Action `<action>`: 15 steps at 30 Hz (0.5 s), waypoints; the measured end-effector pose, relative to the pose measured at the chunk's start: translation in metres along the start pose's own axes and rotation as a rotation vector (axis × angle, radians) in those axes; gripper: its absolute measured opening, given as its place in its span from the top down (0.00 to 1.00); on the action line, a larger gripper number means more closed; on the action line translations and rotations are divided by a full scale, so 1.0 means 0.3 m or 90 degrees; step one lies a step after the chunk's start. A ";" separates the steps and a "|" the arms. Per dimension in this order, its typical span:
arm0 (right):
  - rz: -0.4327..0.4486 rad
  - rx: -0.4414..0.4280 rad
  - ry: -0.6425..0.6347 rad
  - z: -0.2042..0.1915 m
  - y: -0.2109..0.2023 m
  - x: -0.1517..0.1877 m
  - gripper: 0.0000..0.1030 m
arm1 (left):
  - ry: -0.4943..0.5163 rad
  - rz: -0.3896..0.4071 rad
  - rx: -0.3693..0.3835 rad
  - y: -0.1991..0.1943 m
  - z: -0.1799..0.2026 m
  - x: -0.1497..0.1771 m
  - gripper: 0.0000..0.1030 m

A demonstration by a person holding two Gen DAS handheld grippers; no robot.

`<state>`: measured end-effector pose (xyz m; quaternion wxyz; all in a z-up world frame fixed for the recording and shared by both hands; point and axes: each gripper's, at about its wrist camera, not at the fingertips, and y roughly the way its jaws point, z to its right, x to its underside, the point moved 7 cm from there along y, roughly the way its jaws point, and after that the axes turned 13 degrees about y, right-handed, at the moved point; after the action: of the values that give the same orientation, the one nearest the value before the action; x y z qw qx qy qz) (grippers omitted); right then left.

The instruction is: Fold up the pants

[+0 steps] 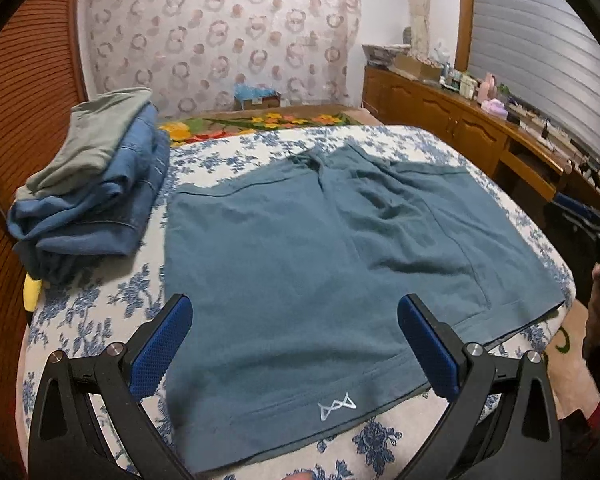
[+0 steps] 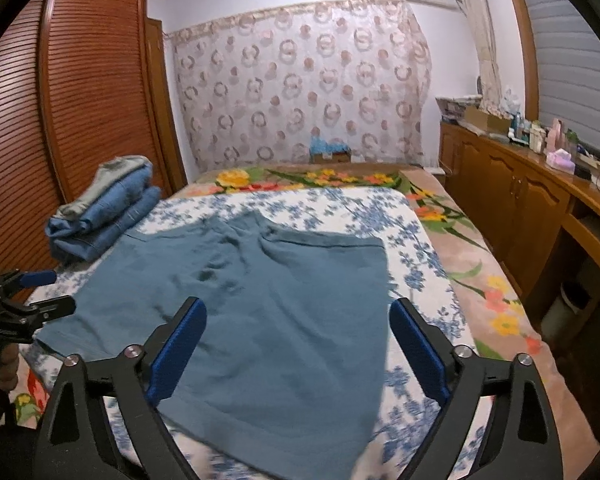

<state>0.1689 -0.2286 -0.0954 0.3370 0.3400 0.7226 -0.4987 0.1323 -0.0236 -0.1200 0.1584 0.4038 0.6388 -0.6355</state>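
Left wrist view shows the teal pants (image 1: 320, 264) spread flat on a bed (image 1: 100, 312) with a blue-and-white flowered cover. They look like short pants, with a small white logo (image 1: 337, 405) near the closest hem. The left hand-held gripper (image 1: 294, 350) hangs above this near hem, and its two blue pads (image 1: 162, 350) stand far apart with only the cloth below them; nothing is pinched. At the left side of the bed there is a pile of folded clothes (image 1: 96, 196), blue pieces with one grey-green piece on top. It lies just beside the pants, and whether they touch cannot be told.

From the right wrist view the same pants (image 2: 260, 320) lie across the middle of the bed (image 2: 420, 280), one side edge running down toward the camera. The right hand-held gripper (image 2: 298, 354) is over this part of the cloth, jaws wide, and the pads press on nothing. The left hand-held gripper (image 2: 50, 292) shows at the left border, over the far side of the pants. A wooden wardrobe (image 2: 92, 92) stands behind the pile (image 2: 104, 212), and a long wooden counter (image 2: 520, 184) with small bottles runs along the right wall.
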 end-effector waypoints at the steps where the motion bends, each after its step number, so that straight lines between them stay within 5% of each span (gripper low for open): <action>1: -0.004 0.004 -0.001 0.015 0.008 -0.011 0.19 | 0.003 -0.002 0.004 0.009 0.005 -0.002 0.00; 15: -0.133 0.003 0.002 0.079 0.186 -0.154 0.60 | 0.014 -0.052 0.038 0.120 0.012 0.011 0.00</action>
<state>0.2435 -0.2430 -0.0911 0.2811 0.2644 0.7536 -0.5321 0.1550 -0.0307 -0.1473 0.1129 0.3887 0.6375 -0.6555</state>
